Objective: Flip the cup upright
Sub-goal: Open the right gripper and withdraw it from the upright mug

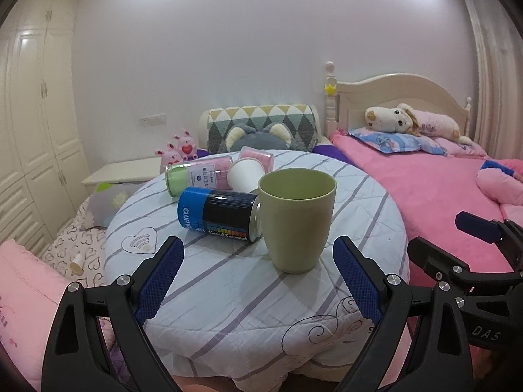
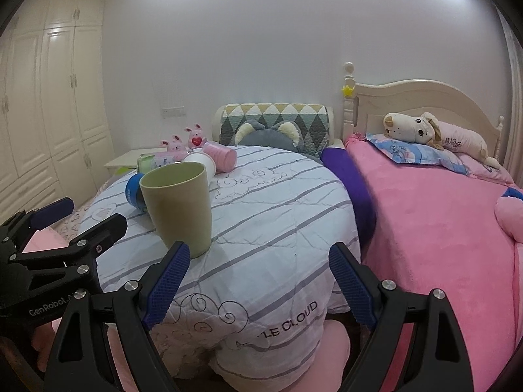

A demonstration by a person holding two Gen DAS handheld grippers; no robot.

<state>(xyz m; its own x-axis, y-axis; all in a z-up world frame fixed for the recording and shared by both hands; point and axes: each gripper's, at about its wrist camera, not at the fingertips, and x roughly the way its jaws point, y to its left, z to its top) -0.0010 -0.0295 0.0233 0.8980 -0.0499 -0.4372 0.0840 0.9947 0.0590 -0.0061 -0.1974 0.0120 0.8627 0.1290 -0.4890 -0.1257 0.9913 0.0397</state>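
Cup stood upright, mouth up, on the quilted table, clear of my left gripper and right gripper, both spread and empty. It looked light, rigid, smooth plastic; I'd pinch mid-wall.

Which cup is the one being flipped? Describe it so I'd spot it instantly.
Find the round table under the striped white quilt. Near its front stands the plain olive-green plastic cup, upright and open-topped. Behind it the blue-and-black can lies on its side.
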